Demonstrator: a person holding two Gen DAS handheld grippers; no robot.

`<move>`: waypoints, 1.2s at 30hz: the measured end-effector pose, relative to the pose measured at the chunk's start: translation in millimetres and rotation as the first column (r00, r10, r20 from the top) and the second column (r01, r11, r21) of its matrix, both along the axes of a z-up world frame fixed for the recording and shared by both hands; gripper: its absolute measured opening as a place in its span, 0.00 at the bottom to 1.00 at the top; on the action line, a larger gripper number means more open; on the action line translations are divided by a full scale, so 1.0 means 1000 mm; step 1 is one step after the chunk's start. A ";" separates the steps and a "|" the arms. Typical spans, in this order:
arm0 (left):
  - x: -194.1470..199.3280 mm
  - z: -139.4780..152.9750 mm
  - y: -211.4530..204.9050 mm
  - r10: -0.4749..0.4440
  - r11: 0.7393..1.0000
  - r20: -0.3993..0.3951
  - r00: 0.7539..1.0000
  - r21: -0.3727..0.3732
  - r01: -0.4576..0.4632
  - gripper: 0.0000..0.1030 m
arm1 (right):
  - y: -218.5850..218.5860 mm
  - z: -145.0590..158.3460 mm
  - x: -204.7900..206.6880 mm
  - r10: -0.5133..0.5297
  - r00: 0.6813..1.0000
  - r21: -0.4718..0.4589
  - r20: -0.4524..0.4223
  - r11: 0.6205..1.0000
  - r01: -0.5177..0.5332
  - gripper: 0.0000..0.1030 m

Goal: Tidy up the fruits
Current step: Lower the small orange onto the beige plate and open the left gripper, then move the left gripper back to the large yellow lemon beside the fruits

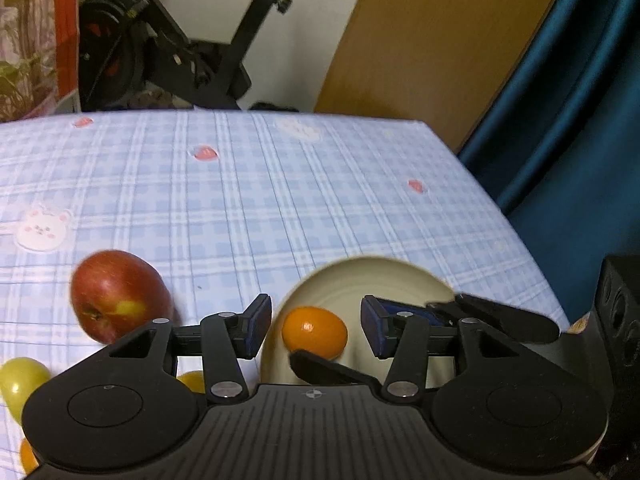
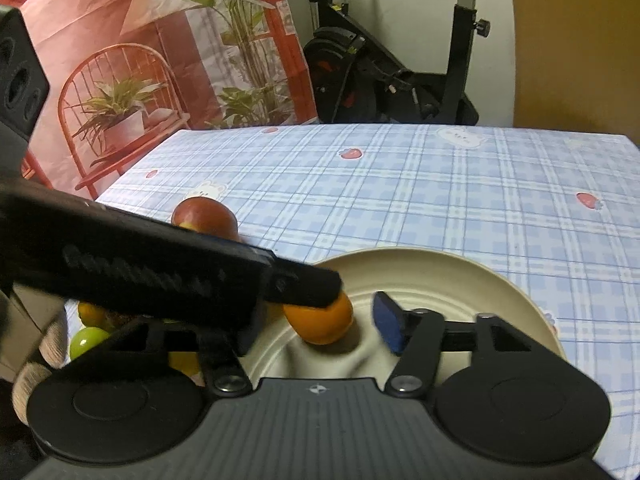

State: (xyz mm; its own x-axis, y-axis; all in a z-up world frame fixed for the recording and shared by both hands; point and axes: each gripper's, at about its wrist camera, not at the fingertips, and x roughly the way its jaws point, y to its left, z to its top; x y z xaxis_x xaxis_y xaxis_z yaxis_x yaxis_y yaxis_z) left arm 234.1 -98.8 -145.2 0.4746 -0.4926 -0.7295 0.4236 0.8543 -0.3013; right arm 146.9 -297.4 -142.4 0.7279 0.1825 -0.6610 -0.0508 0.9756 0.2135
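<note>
Two hand-held grippers, left (image 1: 316,326) and right (image 2: 320,320), both open around the orange (image 1: 315,332) on the plate (image 1: 400,276). Neither grips it. Apple (image 1: 120,296) at 10 o'clock, nearer the left.

far half of tabletop (image 2: 420,184) open, plate (image 2: 460,276) crowded near its left rim by orange (image 2: 320,322) and left tongs (image 1: 316,330) crossing over it, apple (image 1: 116,294) and small yellow-green fruits (image 1: 20,380) block left approach, right side free

No readable text, label, brand or number appeared anywhere; the tablecloth (image 1: 248,200) carried only printed strawberry and bunny pictures, without any lettering
</note>
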 end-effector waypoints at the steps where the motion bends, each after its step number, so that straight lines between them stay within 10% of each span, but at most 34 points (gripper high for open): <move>1: -0.002 0.003 0.003 0.010 1.000 0.010 1.000 -0.003 -0.010 0.51 | -0.001 0.001 -0.002 -0.008 1.000 0.007 0.004 1.000 0.008 0.71; 9: -0.033 0.035 0.026 0.079 0.997 0.150 0.986 -0.009 -0.078 0.53 | 0.001 0.014 -0.030 -0.062 0.997 0.007 0.050 0.998 0.062 0.76; 15: -0.058 0.055 0.044 0.154 0.986 0.294 0.943 0.024 -0.168 0.80 | 0.017 0.025 -0.049 -0.080 0.993 -0.015 0.092 0.997 0.082 0.83; 36: -0.129 0.061 0.100 0.206 0.963 0.369 0.906 0.088 -0.255 0.94 | 0.076 0.037 -0.095 -0.051 0.989 -0.037 0.139 0.998 0.057 0.88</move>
State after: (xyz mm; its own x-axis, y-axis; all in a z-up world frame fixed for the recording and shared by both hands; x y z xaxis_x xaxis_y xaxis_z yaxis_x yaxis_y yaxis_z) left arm 105.6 0.8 -83.9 0.8017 -0.2496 -0.5432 0.2676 0.9624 -0.0472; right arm 52.0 -221.4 -105.1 0.8209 0.1152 -0.5593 -0.0239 0.9855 0.1679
